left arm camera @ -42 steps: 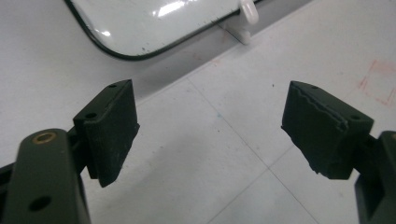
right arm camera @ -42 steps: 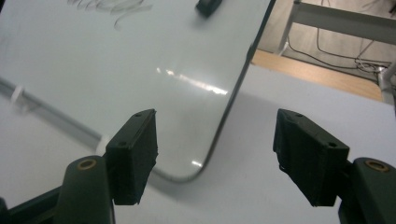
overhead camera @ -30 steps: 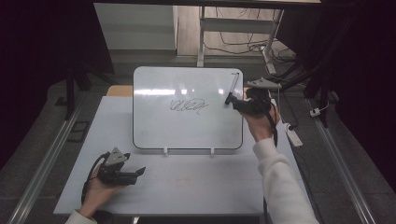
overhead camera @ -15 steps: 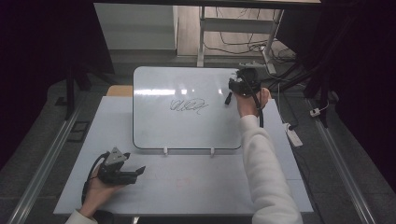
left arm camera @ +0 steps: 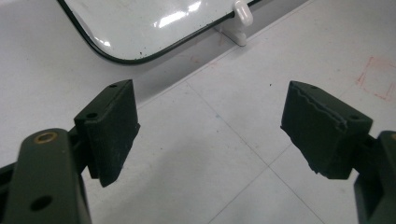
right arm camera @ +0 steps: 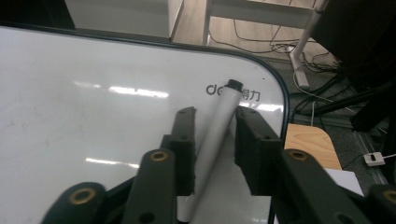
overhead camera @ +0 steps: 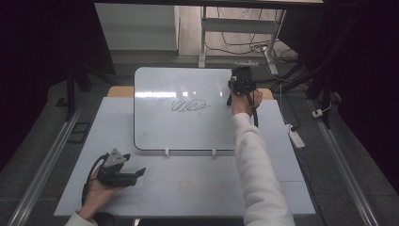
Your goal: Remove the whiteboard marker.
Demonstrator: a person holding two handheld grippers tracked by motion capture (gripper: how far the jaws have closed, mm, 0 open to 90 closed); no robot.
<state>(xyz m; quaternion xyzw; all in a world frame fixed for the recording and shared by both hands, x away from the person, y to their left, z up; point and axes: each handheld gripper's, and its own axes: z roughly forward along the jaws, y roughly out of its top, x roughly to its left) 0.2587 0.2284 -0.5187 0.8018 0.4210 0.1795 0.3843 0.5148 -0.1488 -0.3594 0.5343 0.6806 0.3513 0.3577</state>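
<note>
The high view is lit from above: the bench (overhead camera: pixel 188 183) and the whiteboard (overhead camera: pixel 183 132) are rendered pale and evenly bright, while the left and right margins of the frame fall into near-black. Small patches of glare are seen on the whiteboard near its upper middle. The picture is soft and slightly grainy, and fine detail is lost. In the left gripper view, bright reflections are caught on the whiteboard (left arm camera: pixel 154 23) at the upper edge, and the near black pads are slightly out of focus. In the right gripper view, streaks of glare cross the whiteboard (right arm camera: pixel 93 116); the dark background at upper right is underexposed.
</note>
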